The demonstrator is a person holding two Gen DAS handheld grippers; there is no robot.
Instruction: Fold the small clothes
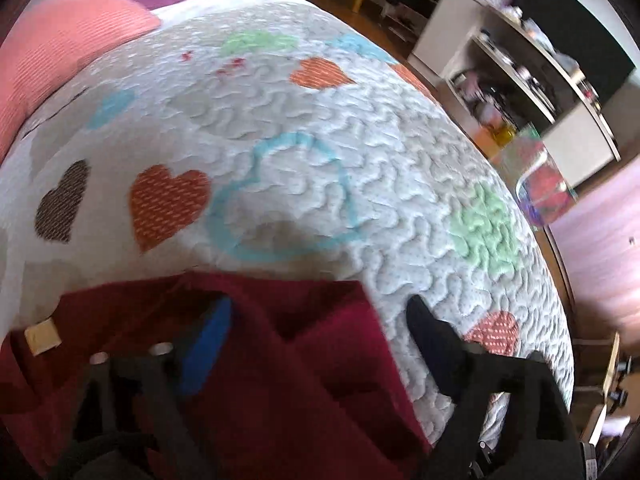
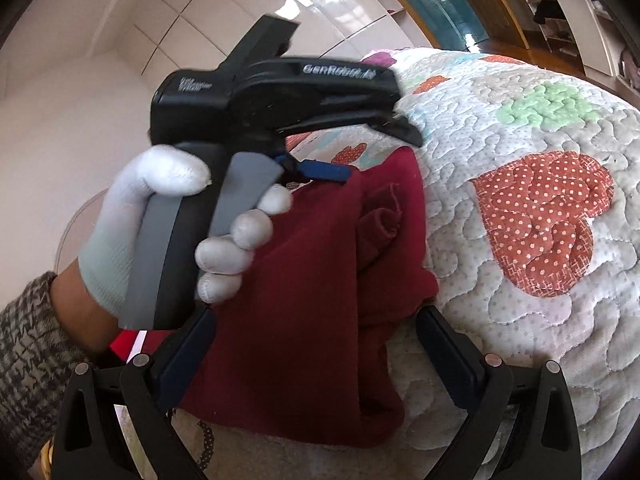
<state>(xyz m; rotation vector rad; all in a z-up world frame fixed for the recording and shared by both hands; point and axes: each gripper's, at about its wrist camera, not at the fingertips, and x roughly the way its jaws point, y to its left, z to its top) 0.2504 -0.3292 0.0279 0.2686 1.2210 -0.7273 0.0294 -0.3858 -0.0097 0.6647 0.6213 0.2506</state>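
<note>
Matt maroon knit garment (image 2: 304, 280) lies on a puckered, stitched cotton quilt (image 2: 520, 120)

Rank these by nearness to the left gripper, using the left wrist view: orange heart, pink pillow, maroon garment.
1. Maroon garment, right under the left gripper, between its open fingers.
2. Orange heart, mid-quilt, ahead and left.
3. Pink pillow, far left corner.

Both grippers spread wide

Left gripper (image 1: 320, 320) and right gripper (image 2: 316, 332) gape; a white-gloved hand (image 2: 168, 228) grips the left handle.
</note>
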